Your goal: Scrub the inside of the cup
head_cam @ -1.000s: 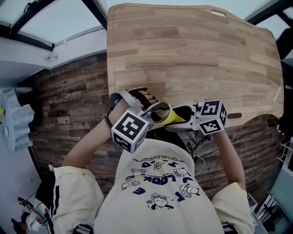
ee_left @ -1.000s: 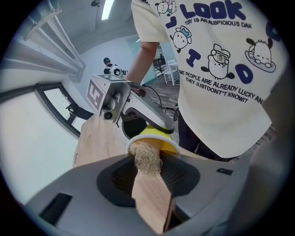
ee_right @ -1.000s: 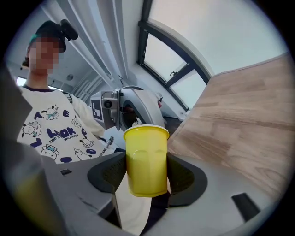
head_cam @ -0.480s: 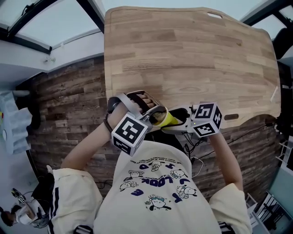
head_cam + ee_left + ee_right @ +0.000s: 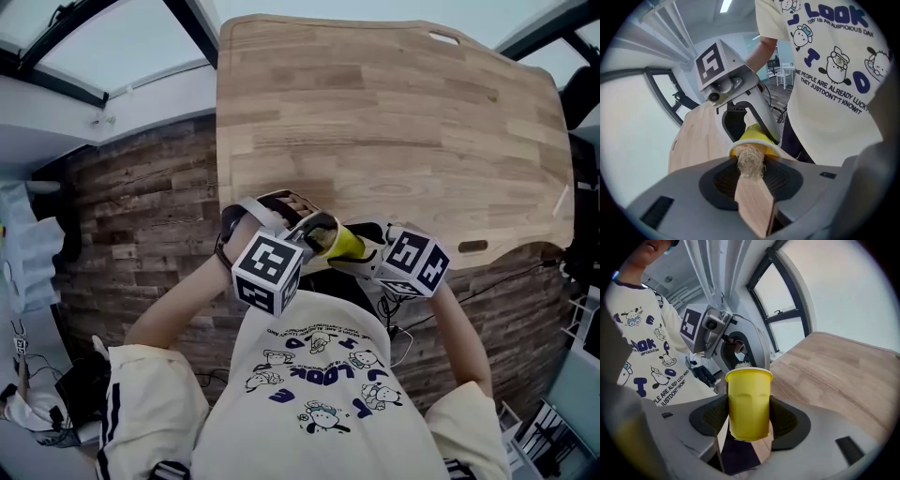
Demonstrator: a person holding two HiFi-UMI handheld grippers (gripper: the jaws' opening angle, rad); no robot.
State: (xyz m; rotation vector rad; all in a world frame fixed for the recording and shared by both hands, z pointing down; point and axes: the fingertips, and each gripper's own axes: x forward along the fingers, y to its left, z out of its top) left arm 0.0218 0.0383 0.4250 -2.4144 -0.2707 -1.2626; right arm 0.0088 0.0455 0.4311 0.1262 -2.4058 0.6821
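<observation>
Clenching a yellow cup (image 5: 748, 401), right claw (image 5: 749, 414) faces left claw (image 5: 751, 179) grasping a brush (image 5: 754, 204).

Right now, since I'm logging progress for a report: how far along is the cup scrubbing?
Done: both pick-ups. The right gripper is clamped on the yellow cup, the left gripper on the brush, near the wooden table edge. In hand: the bristles sit at the cup's mouth, so scrubbing looks under way. Left: finishing the inside, which no view shows, then probably setting both down.
</observation>
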